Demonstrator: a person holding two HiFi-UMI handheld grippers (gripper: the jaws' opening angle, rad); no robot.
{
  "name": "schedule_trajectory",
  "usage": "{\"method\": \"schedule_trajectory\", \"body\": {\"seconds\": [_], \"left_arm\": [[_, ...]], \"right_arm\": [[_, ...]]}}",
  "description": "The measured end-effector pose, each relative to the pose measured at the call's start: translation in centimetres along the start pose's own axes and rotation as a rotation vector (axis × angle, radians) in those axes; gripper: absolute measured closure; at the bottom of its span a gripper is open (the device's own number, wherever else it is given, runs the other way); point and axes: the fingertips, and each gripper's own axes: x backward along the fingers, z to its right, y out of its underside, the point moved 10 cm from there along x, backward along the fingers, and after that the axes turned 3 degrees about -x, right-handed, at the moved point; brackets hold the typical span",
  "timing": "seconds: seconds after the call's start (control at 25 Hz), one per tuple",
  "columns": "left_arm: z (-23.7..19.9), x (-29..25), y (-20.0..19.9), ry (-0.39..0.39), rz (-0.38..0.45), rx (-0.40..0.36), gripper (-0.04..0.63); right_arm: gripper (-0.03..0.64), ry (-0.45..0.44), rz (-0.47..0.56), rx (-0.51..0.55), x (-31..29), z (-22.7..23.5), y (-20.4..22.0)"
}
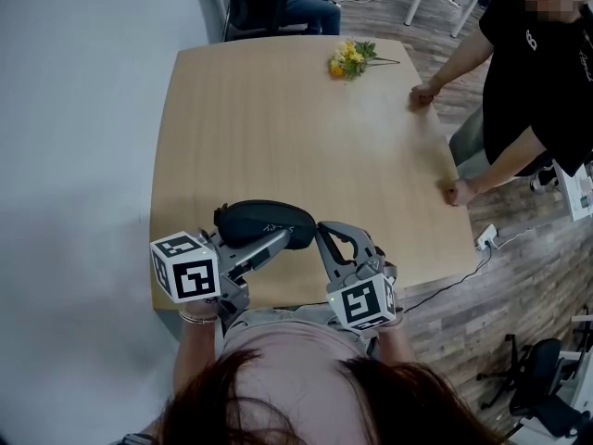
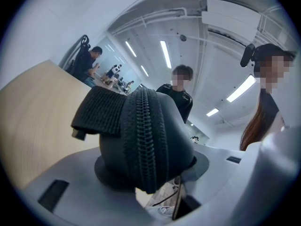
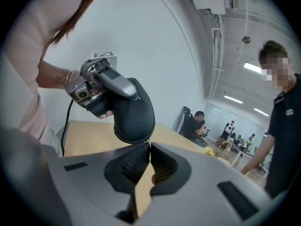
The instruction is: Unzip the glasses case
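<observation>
Above the desk's (image 1: 278, 128) near edge, the left tongs (image 1: 281, 240) are clamped on 1 end of the black glasses case (image 1: 264, 219), holding it clear of the wood; its zip (image 2: 143, 140) looks closed. At the case's other end the right tongs (image 1: 326, 235) have their tips together; whether they pinch the zip pull I cannot tell.

Open-plan office or lab — rolling chair (image 1: 542, 378) at four o'clock, seated person (image 1: 298, 0) at twelve, strip lights (image 2: 165, 53) overhead, wood-plank floor (image 1: 519, 276).
</observation>
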Motion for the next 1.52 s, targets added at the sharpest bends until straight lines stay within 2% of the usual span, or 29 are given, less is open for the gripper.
{"method": "schedule_trajectory", "body": {"seconds": [0.28,0.64,1.52], "left_arm": [[1.9,-2.5,-0.5,-0.029,-0.03,-0.008,0.38],[1.8,-3.2,-0.4,-0.025,-0.063,0.008,0.38],[3.3,-7.0,-0.9,-0.03,-0.191,-0.053,0.38]], "right_arm": [[0.6,-0.028,-0.001,0.008,1.3,2.6,0.8],[0.6,-0.072,-0.022,0.045,1.4,3.3,1.1],[0.6,-0.091,-0.042,0.105,2.9,5.6,2.6]]}}
